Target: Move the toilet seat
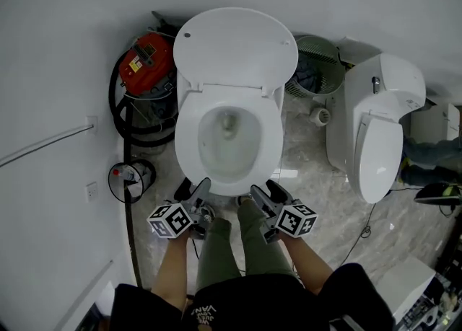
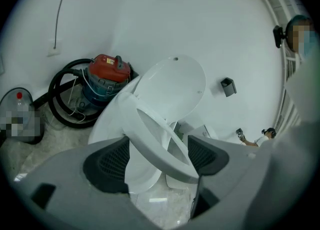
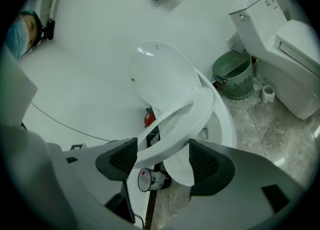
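A white toilet stands in front of me with its lid [image 1: 234, 48] tipped up against the wall. The toilet seat [image 2: 150, 144] ring is lifted partway off the bowl [image 1: 227, 142] and slants across both gripper views. My left gripper [image 1: 195, 187] is at the seat's front left. The ring spans the gap between its dark pads [image 2: 107, 166]. My right gripper [image 1: 261, 191] is at the front right, and the toilet seat [image 3: 185, 119] runs from one of its pads [image 3: 117, 159] to the other. Both sets of jaws stand wide on the ring.
A red vacuum [image 1: 148, 63] with a black hose [image 1: 123, 128] sits left of the toilet by the wall. A round container [image 1: 130, 178] stands on the floor near my left gripper. A green basket [image 1: 315, 66] and a second toilet [image 1: 375, 128] stand to the right.
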Available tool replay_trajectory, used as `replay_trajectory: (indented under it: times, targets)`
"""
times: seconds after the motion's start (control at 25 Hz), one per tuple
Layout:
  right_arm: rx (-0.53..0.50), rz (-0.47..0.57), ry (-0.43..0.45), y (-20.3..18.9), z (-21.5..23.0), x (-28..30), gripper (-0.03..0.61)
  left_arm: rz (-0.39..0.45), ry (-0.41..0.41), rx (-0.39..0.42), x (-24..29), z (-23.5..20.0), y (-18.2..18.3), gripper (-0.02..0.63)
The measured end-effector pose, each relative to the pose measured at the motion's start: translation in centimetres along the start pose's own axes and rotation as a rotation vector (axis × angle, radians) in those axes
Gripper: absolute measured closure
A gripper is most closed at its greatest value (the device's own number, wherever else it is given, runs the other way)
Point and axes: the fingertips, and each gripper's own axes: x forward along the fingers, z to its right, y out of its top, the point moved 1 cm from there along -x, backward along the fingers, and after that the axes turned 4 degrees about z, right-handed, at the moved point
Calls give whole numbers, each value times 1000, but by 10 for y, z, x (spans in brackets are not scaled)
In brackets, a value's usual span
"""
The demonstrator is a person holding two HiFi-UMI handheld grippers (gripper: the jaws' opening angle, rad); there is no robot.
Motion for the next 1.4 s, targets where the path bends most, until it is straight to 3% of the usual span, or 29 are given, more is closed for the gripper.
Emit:
replay_trajectory:
  times: [0.52, 0.92, 1.4]
  targets:
    - [-101, -22, 114, 73, -45, -11, 270, 93, -8, 75, 6, 62, 66, 250]
    - [-187, -32, 162, 111, -65, -9, 270, 190, -24, 49, 17, 89, 107, 243]
    - [-169, 79, 103, 148, -81, 3, 268, 141, -93, 45, 29, 110, 141, 225]
